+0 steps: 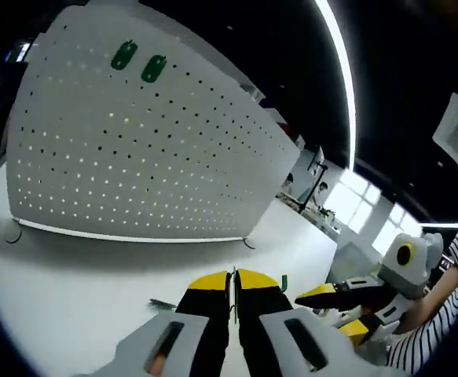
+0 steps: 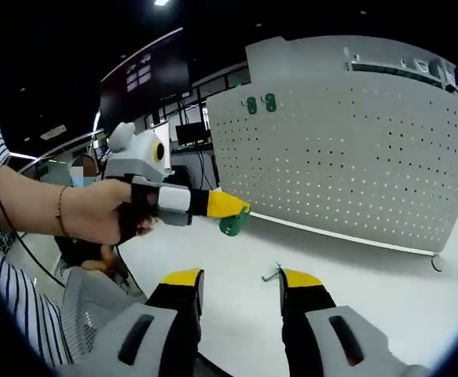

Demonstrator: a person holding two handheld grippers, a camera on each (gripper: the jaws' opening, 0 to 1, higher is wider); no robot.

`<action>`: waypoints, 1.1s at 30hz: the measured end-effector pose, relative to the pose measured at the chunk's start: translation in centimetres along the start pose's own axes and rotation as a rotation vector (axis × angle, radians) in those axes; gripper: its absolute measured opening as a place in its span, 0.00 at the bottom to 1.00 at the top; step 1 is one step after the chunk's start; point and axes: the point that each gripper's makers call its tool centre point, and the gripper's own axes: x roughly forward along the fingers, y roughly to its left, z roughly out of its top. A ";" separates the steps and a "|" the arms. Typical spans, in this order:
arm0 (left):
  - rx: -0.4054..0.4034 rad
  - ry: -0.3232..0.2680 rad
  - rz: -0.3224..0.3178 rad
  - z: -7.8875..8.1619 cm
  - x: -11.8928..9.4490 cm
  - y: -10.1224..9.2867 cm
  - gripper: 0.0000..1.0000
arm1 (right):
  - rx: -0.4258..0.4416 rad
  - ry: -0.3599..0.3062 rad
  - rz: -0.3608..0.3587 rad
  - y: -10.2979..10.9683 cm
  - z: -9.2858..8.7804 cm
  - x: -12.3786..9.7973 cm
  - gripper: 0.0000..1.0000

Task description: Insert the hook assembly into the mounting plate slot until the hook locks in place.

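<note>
Left gripper point(image 1: 233, 287): yellow-tipped jaws pressed together, a thin metal stem just showing in the seam between them; in the right gripper view the same tool point(image 2: 232, 206) is held by a person's hand point(image 2: 107, 210), wrist with a thin bracelet, and a green hook point(image 2: 232, 225) hangs at its yellow tip, above the desk's near edge. Hook assembly: green plastic piece, pinched by the left gripper, well short of the board. Right gripper point(image 2: 236, 284): jaws spread wide, nothing between them; a small metal wire piece point(image 2: 272, 274) lies on the desk just beside its right-hand tip. Seen from the left gripper view, the right gripper point(image 1: 350, 302) enters at the lower right, carried by an arm in a striped sleeve point(image 1: 441, 330). Mounting plate: white perforated pegboard point(image 1: 142, 141) standing upright along the desk's far edge, resting on small feet; two green hooks point(image 1: 138, 61) already sit side by side near its upper edge, also visible in the right gripper view point(image 2: 258, 103). Surface: white desk point(image 1: 79, 290), with a small dark wire item point(image 1: 163, 305) lying ahead of the left gripper's jaws. Room: dark ceiling with a long light strip point(image 1: 340, 71), bright windows point(image 1: 370, 208) beyond the desk's far corner, a dark wall screen point(image 2: 144, 78).
</note>
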 end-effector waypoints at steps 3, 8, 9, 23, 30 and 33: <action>-0.028 -0.033 -0.001 0.0 -0.3 -0.1 0.01 | 0.046 -0.017 0.019 0.2 1.0 0.4 0.32; 0.021 -0.051 0.008 -0.1 -0.6 -0.6 0.01 | 0.099 -0.024 0.036 0.3 1.7 0.9 0.28; 0.015 -0.058 0.002 0.0 -0.7 -0.6 0.01 | 0.102 -0.025 0.037 0.3 1.8 1.0 0.27; -0.008 -0.146 -0.067 0.5 -1.3 -2.1 0.01 | 0.182 -0.059 0.089 1.3 3.6 1.6 0.22; -0.021 -0.175 -0.086 1.4 -1.9 -2.0 0.01 | 0.156 -0.074 0.103 1.8 4.6 2.0 0.15; -0.037 -0.196 -0.084 1.7 -2.2 -2.1 0.01 | 0.135 -0.070 0.110 2.1 4.7 2.2 0.12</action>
